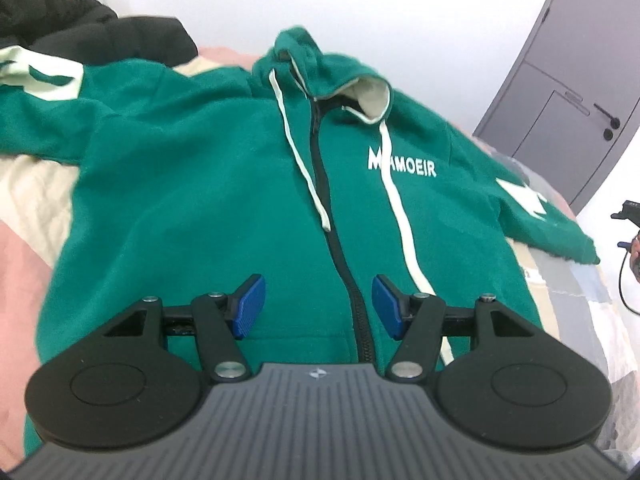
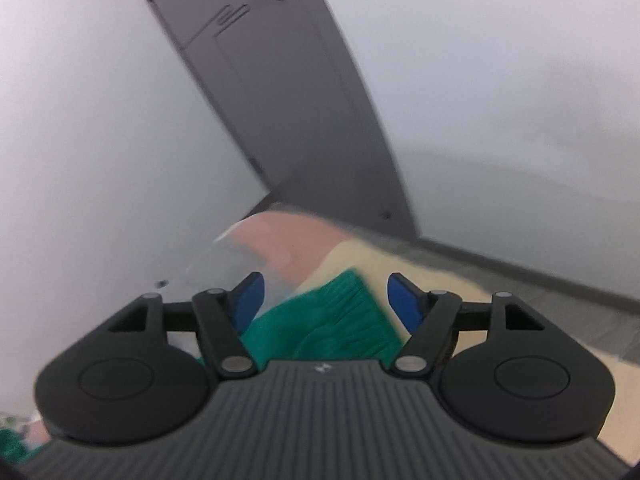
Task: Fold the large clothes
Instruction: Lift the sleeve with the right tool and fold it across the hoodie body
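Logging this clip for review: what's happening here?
A person with two handheld grippers is folding a green zip-up fleece hoodie, spread face up on a bed. The left gripper hovers open over its hem near the zipper. The right gripper is open above a ribbed green cuff, gripping nothing.

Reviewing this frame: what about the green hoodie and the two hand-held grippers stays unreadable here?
- Left wrist view: green hoodie hem, hidden behind the left hand-held gripper.
- Left wrist view: its far sleeve, cut off by the picture's left edge.
- Right wrist view: ribbed cuff between the right hand-held gripper's open jaws, blurred; contact unclear.
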Action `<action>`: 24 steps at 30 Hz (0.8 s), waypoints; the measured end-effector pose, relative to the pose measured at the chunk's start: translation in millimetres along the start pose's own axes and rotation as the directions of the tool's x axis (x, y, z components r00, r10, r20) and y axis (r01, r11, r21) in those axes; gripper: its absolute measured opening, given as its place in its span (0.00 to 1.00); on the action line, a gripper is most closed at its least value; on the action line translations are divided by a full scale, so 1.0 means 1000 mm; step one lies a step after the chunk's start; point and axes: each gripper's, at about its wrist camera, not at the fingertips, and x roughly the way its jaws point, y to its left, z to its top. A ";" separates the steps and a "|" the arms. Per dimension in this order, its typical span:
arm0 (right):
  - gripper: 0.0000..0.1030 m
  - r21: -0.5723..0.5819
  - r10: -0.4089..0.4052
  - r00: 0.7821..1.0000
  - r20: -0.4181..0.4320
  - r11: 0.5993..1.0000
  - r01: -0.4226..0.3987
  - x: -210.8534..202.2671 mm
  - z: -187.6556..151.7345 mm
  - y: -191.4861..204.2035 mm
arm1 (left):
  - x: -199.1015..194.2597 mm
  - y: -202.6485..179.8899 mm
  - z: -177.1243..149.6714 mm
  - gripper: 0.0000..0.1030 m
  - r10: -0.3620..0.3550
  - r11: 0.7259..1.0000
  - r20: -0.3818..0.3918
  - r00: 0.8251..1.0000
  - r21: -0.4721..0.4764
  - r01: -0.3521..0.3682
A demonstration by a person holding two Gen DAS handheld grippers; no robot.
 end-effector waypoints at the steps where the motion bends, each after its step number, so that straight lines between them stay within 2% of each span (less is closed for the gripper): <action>1: 0.69 -0.001 0.031 0.999 -0.008 1.000 -0.031 -0.008 -0.005 0.001 | -0.004 0.001 -0.001 0.63 -0.001 1.000 0.009 1.000 0.001 0.001; 4: 0.68 0.010 0.108 0.993 -0.050 0.994 -0.107 -0.022 -0.026 0.002 | -0.017 0.005 -0.008 0.63 0.016 1.000 0.031 0.999 0.007 -0.016; 9: 0.69 0.179 0.178 0.969 -0.172 0.973 -0.146 -0.007 -0.089 -0.016 | -0.028 0.012 -0.018 0.63 0.016 1.000 0.019 1.000 -0.018 -0.015; 11: 0.68 0.207 0.186 0.965 -0.186 0.967 -0.147 0.002 -0.111 -0.021 | -0.027 0.014 -0.020 0.63 0.028 0.999 0.012 1.000 -0.021 -0.027; 14: 0.68 0.218 0.228 0.961 -0.159 0.957 -0.191 0.013 -0.133 -0.018 | -0.018 0.015 -0.025 0.63 0.035 0.999 -0.023 0.999 -0.023 -0.036; 17: 0.67 0.211 0.249 0.965 -0.082 0.951 -0.227 0.032 -0.138 -0.013 | -0.006 0.016 -0.026 0.63 0.059 0.998 -0.040 0.997 -0.019 -0.060; 18: 0.56 0.212 0.252 0.966 -0.051 0.948 -0.236 0.038 -0.138 -0.012 | -0.001 0.017 -0.024 0.63 0.062 0.998 -0.045 0.997 -0.024 -0.063; 20: 0.45 0.220 0.241 0.970 -0.004 0.947 -0.234 0.052 -0.135 -0.011 | 0.009 0.019 -0.022 0.63 0.071 0.997 -0.053 0.996 -0.031 -0.072; 24: 0.30 0.224 0.234 0.969 0.082 0.943 -0.247 0.075 -0.127 -0.017 | 0.026 0.020 -0.017 0.63 0.086 0.995 -0.056 0.995 -0.036 -0.089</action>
